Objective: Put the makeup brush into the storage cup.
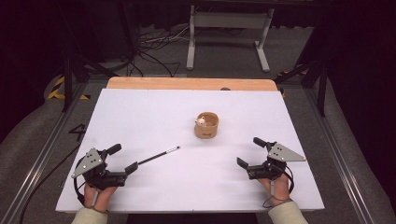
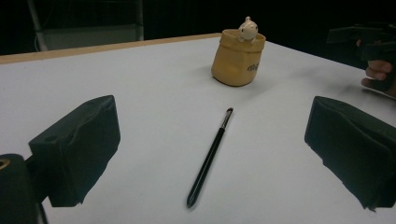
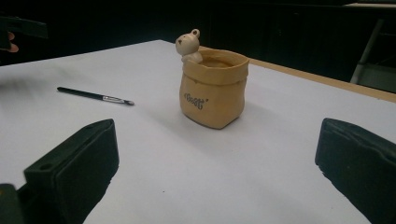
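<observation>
the desk (image 1: pixel 140 121) carries a white sheet, with a strip of bare wood along its far edge. two things lie on it: a thin black brush (image 1: pixel 159 156) and a tan sack-shaped pot (image 1: pixel 207 125).

left claw (image 1: pixel 125 159): held in the person's left hand (image 1: pixel 95 192) near the near-left corner of the desk. its jaws stand wide apart and hold nothing. in the left gripper view the brush (image 2: pixel 210 156) lies flat on the desk between the two jaws and ahead of them, apart from both. its pointed black end is toward the claw; its metal ferrule and tip point toward the pot (image 2: pixel 237 58). in the high view the near end of the brush sits just beside the tip of one jaw; contact cannot be told there.

right claw (image 1: pixel 250 151): held in the person's right hand (image 1: pixel 279 185) near the near-right corner of the desk. its jaws are also wide apart and empty. in the right gripper view the pot (image 3: pixel 214 88) stands upright ahead of the jaws, clear of both.

pot: it stands around the middle of the desk, slightly toward the right edge, well apart from both claws. a small pale animal figure (image 3: pixel 188 45) sits on its rim. dark lettering marks its side; the word is too small to read.

brush to pot: the brush tip points toward the pot but lies apart from it.
</observation>
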Demonstrator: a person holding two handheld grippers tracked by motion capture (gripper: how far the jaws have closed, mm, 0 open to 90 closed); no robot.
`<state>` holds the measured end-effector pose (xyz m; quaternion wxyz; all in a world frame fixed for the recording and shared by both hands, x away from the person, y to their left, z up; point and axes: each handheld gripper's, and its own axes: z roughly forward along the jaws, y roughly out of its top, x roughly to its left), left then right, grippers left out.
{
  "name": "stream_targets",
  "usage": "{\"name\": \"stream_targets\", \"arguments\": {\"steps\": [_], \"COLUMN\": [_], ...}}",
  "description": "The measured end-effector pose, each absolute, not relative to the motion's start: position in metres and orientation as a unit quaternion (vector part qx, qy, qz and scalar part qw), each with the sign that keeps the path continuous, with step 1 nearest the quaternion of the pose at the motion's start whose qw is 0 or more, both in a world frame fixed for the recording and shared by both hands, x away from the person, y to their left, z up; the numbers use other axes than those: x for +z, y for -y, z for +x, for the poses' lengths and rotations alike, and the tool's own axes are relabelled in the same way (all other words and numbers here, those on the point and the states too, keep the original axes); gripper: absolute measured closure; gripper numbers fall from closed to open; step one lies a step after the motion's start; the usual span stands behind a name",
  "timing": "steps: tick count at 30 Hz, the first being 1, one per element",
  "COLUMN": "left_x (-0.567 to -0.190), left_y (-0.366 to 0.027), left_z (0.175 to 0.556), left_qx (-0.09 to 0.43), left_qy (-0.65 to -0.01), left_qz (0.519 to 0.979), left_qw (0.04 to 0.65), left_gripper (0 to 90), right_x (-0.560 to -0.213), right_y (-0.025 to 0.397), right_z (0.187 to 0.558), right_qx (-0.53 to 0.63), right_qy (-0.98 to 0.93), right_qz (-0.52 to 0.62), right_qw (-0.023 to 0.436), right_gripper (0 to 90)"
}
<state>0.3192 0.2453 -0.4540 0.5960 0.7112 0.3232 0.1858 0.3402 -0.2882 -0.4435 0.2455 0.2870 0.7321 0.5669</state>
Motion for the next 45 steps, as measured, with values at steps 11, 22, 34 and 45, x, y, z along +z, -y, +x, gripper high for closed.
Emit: {"name": "stream_targets", "arguments": {"steps": [11, 22, 34, 45], "left_x": [-0.448, -0.435, -0.419, -0.408], "left_y": [-0.243, -0.236, -0.217, -0.202], "left_z": [0.318, 0.327, 0.344, 0.359], "left_qx": [0.193, 0.184, 0.175, 0.166], "left_qy": [-0.312, -0.309, -0.29, -0.278], "left_qz": [0.712, 0.71, 0.723, 0.729], "left_qw": [0.599, 0.606, 0.602, 0.603], "left_gripper": [3.4, 3.2, 3.2, 3.1], "right_x": [-0.443, -0.443, -0.443, -0.443], "right_y": [0.287, 0.289, 0.29, 0.291], "right_z": [0.341, 0.342, 0.342, 0.343], "right_qx": [0.573, 0.58, 0.583, 0.588], "right_qy": [-0.73, -0.726, -0.724, -0.719], "right_qz": [0.281, 0.281, 0.284, 0.289], "right_qw": [0.244, 0.238, 0.233, 0.231], "right_gripper": [0.0, 0.0, 0.0, 0.0]}}
